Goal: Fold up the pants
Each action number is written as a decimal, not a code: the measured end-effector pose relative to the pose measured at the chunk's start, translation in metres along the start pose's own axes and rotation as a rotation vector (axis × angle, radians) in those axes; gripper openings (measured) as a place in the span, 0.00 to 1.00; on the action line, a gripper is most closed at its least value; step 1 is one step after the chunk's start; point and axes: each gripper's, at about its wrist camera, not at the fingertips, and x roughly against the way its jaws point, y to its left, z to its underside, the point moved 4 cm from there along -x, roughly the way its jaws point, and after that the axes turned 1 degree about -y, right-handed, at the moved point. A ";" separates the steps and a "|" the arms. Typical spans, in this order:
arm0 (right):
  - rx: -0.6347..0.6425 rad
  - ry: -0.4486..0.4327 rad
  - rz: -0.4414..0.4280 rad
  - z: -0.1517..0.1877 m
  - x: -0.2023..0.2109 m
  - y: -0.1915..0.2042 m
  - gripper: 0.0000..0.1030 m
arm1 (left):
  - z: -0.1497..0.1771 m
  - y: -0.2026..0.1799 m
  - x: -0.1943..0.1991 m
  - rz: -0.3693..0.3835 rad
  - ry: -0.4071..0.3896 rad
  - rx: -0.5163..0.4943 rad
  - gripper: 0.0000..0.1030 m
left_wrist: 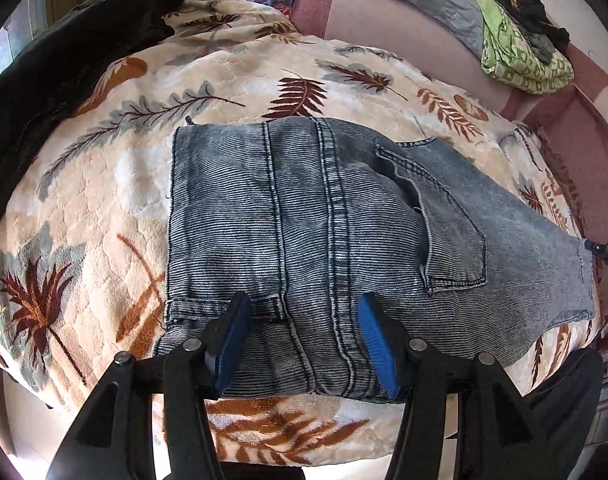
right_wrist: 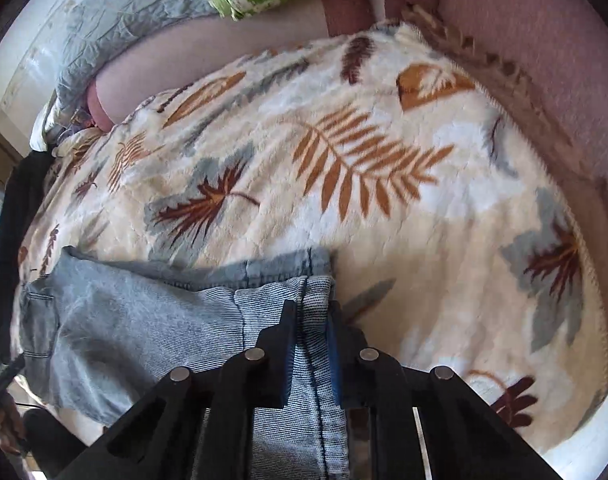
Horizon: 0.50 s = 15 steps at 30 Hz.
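Blue-grey denim pants (left_wrist: 323, 220) lie folded on a leaf-patterned blanket (left_wrist: 104, 208), back pocket up on the right. My left gripper (left_wrist: 304, 312) is open, its blue pads (left_wrist: 232, 340) spread over the near edge of the pants, nothing between them gripped. My right gripper (right_wrist: 311, 320) is shut on a fold of the pants (right_wrist: 315, 344) at their right end, near the hem; the rest of the pants (right_wrist: 124, 320) stretch left over the blanket (right_wrist: 383, 200).
A black garment (left_wrist: 64, 60) lies at the far left. A green patterned cloth (left_wrist: 519, 56) with a dark item sits at the back right on a pink sofa surface (left_wrist: 383, 20). A grey quilt (right_wrist: 124, 20) lies behind the blanket.
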 end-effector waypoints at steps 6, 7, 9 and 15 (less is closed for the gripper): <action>0.067 0.097 0.058 0.005 -0.047 0.009 0.21 | 0.002 -0.008 -0.002 -0.054 0.004 -0.061 0.56; 0.061 0.089 0.069 0.010 -0.049 0.006 0.22 | 0.001 -0.009 -0.002 -0.061 0.005 -0.064 0.56; 0.019 0.027 0.071 0.013 -0.033 0.001 0.29 | 0.001 -0.009 -0.003 -0.068 0.005 -0.068 0.56; -0.069 -0.047 -0.126 0.036 0.038 0.016 0.52 | -0.001 -0.008 -0.004 -0.066 0.007 -0.054 0.56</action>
